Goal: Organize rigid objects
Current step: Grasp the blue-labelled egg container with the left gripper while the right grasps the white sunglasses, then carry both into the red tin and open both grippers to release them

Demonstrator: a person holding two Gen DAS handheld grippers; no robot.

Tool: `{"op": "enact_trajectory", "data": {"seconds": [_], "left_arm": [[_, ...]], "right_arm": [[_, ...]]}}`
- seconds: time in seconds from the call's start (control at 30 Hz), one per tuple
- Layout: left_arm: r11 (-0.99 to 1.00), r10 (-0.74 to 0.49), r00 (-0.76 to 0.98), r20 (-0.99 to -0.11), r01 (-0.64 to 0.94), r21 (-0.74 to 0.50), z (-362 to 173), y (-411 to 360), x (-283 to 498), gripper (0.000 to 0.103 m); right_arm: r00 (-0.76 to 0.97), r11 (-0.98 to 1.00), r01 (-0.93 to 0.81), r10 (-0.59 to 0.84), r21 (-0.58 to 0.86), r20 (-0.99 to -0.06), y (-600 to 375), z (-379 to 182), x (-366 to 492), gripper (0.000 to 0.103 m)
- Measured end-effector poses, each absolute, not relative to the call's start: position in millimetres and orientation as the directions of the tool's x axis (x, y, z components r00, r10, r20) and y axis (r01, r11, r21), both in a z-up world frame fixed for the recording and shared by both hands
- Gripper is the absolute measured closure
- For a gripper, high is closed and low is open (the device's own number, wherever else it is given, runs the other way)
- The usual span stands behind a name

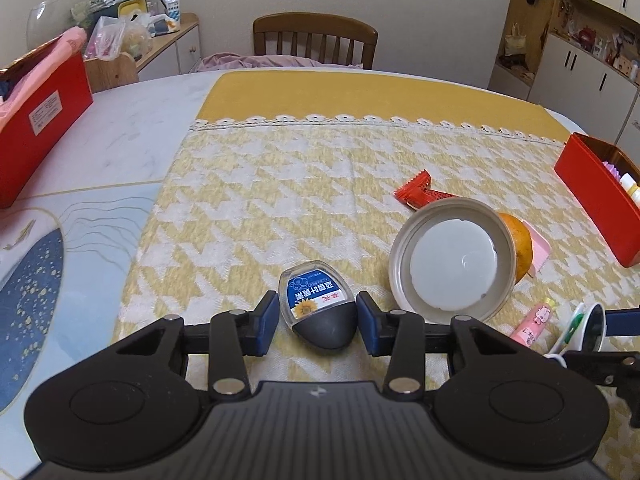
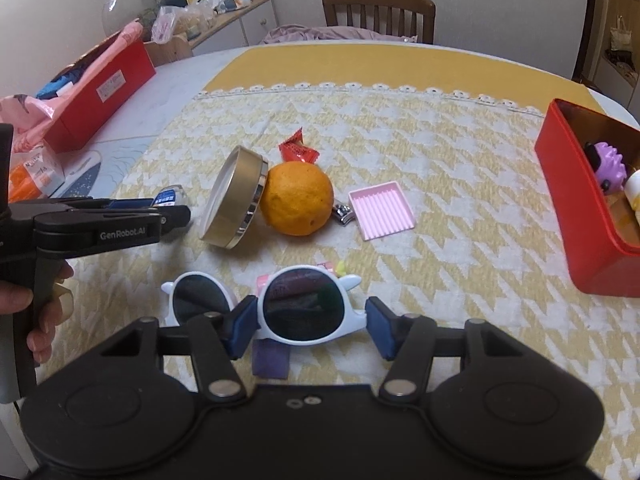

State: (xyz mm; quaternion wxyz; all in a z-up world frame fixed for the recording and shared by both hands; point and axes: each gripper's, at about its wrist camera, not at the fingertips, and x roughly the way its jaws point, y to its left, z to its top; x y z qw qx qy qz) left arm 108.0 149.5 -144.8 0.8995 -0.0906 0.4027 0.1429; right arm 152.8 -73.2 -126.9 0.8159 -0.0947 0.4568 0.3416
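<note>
My left gripper point(image 1: 317, 322) is open, its blue pads on either side of a small clear-and-black case with a blue sunflower label point(image 1: 316, 308) that lies on the yellow cloth. My right gripper point(image 2: 310, 326) is open around the right lens of white toy sunglasses point(image 2: 308, 304); the left pad sits at the bridge, the right pad stands a little off the frame. A round metal tin lid point(image 1: 452, 256) leans on an orange point(image 2: 297, 198). The lid also shows in the right wrist view point(image 2: 236, 202).
A red box point(image 2: 576, 196) with a purple toy stands at the right. A long red box point(image 1: 36, 120) stands at the left. A pink tray point(image 2: 381, 210), nail clippers point(image 2: 343, 214), a red wrapper point(image 2: 298, 152) and a pink tube point(image 1: 532, 322) lie on the cloth. A chair point(image 1: 316, 40) stands behind the table.
</note>
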Motion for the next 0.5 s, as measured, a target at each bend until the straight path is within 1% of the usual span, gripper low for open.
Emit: {"op": "enact_trajectory", "data": {"seconds": [0.17, 0.5], "left_arm": [[0.938, 0.174, 0.64, -0.749, -0.34, -0.073, -131, 150, 97, 0.062], [0.948, 0.157, 0.682, -0.714, -0.307, -0.085, -93, 132, 83, 0.062]], "right_arm": [[0.356, 0.752, -0.635, 0.485, 0.173, -0.799, -87, -117, 152, 0.046], [0.387, 0.77, -0.61, 0.496, 0.187, -0.778, -121, -91, 157, 0.046]]}}
